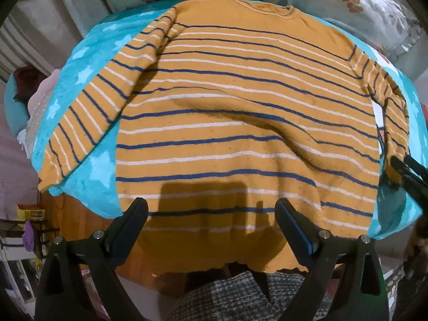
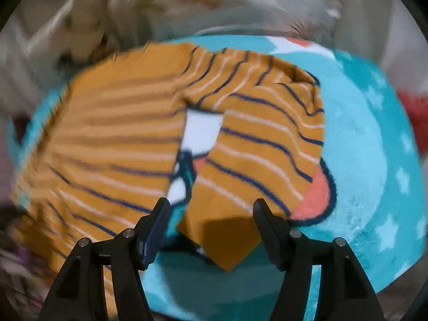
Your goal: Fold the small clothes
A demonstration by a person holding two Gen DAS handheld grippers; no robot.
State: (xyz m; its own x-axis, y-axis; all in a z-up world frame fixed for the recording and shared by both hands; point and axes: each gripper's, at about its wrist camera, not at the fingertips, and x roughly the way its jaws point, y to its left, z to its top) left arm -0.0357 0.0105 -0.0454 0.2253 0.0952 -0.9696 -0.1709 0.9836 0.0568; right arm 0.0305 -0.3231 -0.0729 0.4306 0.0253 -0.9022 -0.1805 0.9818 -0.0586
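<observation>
On a teal star-print blanket (image 1: 88,61) an orange striped sweater (image 1: 240,101) lies spread flat, neck away from the camera, its left sleeve (image 1: 88,112) angled out and its right sleeve (image 2: 256,144) bent back toward the hem. The left tool (image 1: 211,215) hovers over the hem with its jaws wide apart, gripping nothing. The right tool (image 2: 211,214) stands open just above the right sleeve's cuff (image 2: 227,238), whose cloth lies between the fingers without being pinched; that view is blurred.

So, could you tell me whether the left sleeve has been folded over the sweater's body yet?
No, the left sleeve lies spread out on the blanket.
</observation>
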